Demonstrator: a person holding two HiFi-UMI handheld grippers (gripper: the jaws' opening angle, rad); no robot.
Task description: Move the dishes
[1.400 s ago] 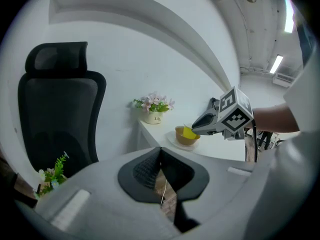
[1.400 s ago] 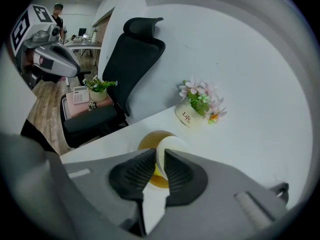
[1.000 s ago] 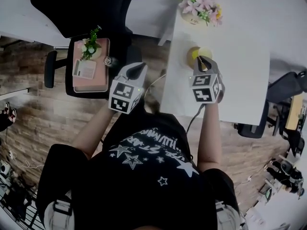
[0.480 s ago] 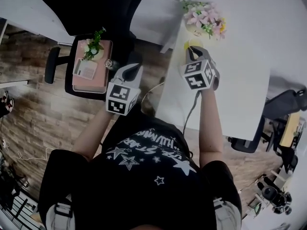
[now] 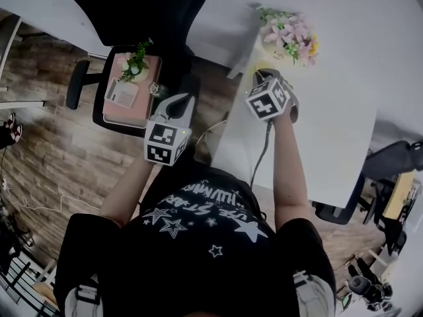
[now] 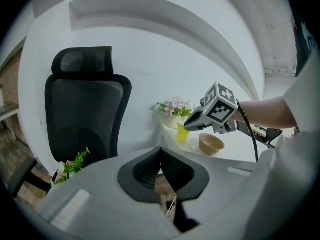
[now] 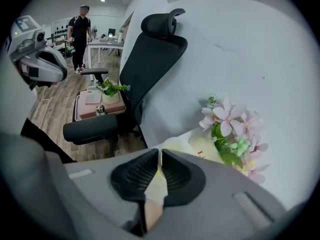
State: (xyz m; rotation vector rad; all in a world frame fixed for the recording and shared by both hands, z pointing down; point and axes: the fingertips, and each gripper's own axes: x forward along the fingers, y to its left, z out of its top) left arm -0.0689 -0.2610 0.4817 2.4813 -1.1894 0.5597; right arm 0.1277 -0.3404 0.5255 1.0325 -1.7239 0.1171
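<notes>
Cup (image 6: 182, 132), yellow, pinched by its rim in the nearly closed right tool (image 7: 160, 156) for carrying, hangs near flowers (image 7: 230, 129) over the surface (image 5: 330, 131); left tool (image 6: 161, 154) closed, empty.

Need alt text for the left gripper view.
Foreground: left gripper, jaws shut, empty. Beyond it, the right gripper grips the rim of a yellow cup at a white table, beside a tan bowl and flowers. Black chair at left.
</notes>
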